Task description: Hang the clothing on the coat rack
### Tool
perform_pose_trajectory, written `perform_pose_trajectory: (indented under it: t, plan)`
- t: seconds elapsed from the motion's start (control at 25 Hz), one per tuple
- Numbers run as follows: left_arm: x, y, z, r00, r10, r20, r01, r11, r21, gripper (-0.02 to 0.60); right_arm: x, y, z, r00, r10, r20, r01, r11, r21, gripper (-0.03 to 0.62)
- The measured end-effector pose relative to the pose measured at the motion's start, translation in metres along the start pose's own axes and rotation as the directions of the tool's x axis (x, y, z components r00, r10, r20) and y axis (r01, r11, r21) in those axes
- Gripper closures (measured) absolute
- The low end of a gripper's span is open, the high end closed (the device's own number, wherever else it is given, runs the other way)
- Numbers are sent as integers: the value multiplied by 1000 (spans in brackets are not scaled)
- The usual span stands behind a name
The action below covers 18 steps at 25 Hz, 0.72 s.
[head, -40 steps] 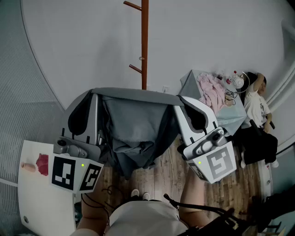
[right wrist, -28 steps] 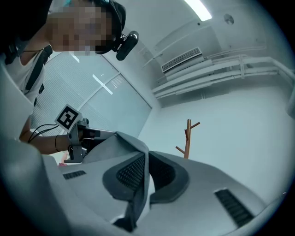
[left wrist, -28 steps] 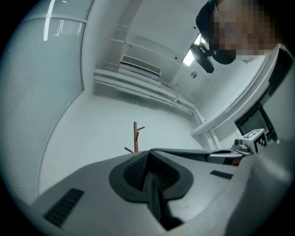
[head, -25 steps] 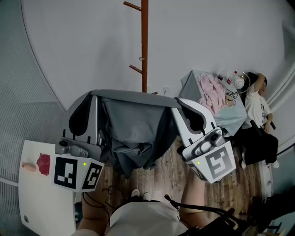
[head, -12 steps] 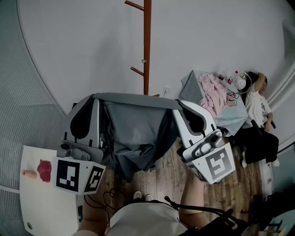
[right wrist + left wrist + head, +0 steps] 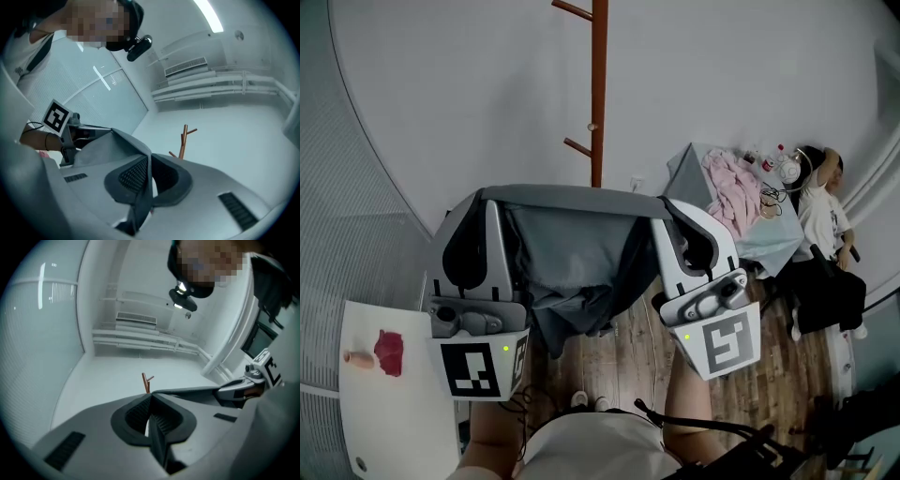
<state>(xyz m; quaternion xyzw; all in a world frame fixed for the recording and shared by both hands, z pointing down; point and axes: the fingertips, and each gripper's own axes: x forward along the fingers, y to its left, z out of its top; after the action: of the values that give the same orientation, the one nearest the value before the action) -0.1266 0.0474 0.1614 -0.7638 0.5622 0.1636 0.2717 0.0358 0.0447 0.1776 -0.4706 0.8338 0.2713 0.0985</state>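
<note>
Plain grey wall, wood floor point(image 6: 628, 361). White counter point(image 6: 394, 422) lower left, with a red object point(image 6: 389, 353) on it. Left gripper point(image 6: 490, 200) is clenched on one top corner of the grey garment point(image 6: 572, 253), fabric pinched between its pads. The garment hangs spread between both grippers, near the brown coat rack point(image 6: 598, 94) but clear of it. Right gripper point(image 6: 666, 205) is clenched on the other corner. Pink cloth point(image 6: 729, 187) far right.
</note>
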Motion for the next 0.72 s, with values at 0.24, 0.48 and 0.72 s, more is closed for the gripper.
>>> perform_pose_trajectory:
  t: [0.24,0.48,0.72]
  plan:
    - [4,6,13,990,95,107,-106,989,103,568,7,-4,8,990,-131,60,138,979,-150,565]
    - [10,10,9,991,88,96,-100,986,134,568,14,-7,8,990,-121,70,129,983,-128,565]
    - [24,16,0,995,64,80,-75,986,151,568,26,-11,6,989,-131,73,140,981,-136,565]
